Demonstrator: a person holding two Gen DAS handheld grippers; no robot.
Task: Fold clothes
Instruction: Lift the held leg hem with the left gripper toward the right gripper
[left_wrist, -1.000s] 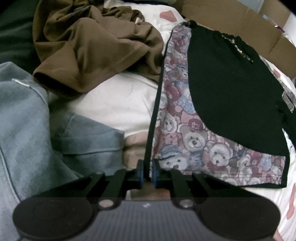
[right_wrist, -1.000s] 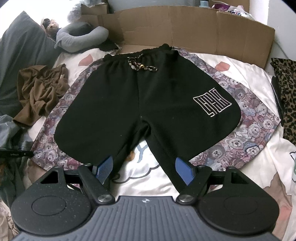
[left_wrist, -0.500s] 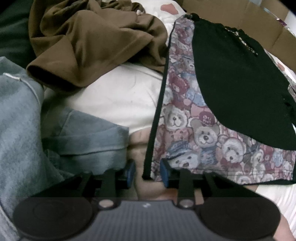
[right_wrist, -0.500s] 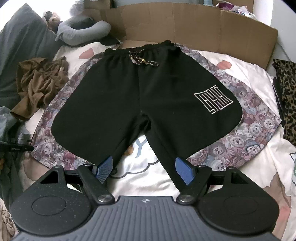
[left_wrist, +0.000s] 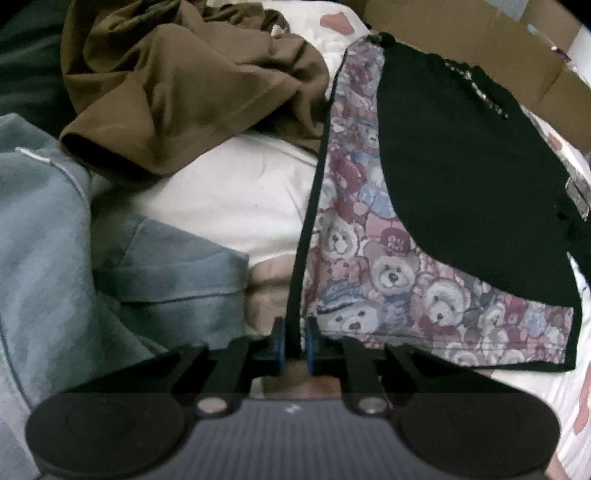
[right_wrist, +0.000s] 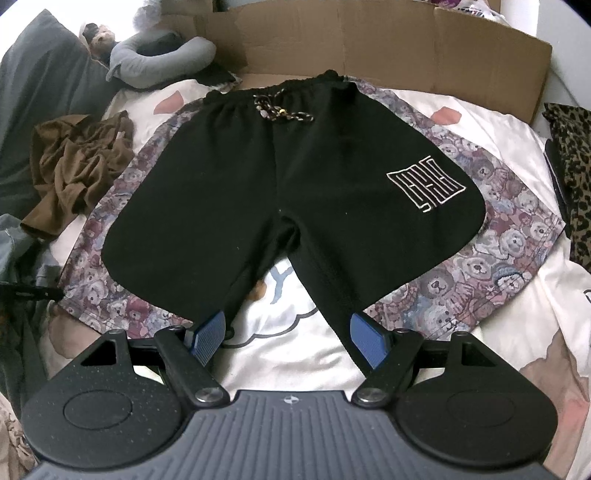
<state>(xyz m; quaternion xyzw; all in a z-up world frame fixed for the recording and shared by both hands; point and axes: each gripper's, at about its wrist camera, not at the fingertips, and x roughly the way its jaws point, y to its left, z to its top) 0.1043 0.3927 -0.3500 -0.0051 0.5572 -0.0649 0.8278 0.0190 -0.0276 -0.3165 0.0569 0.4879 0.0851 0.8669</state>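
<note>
Now the left gripper (left_wrist: 294, 341) has just closed its jaws, clamped on the black side trim of the shorts (right_wrist: 295, 177), which lie spread flat on the bed (right_wrist: 295, 332). Over the shorts' hems the right gripper (right_wrist: 290, 338) hangs with jaws wide apart, gripping nothing.

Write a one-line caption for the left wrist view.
Left gripper pinches the shorts by their black-trimmed corner, beside brown and grey-blue clothes.

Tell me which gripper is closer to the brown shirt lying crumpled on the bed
Left. The left gripper, clamped on the shorts' bear-print side hem, sits just below the brown shirt. The right gripper hangs open over the shorts' leg openings, farther across the bed.
</note>
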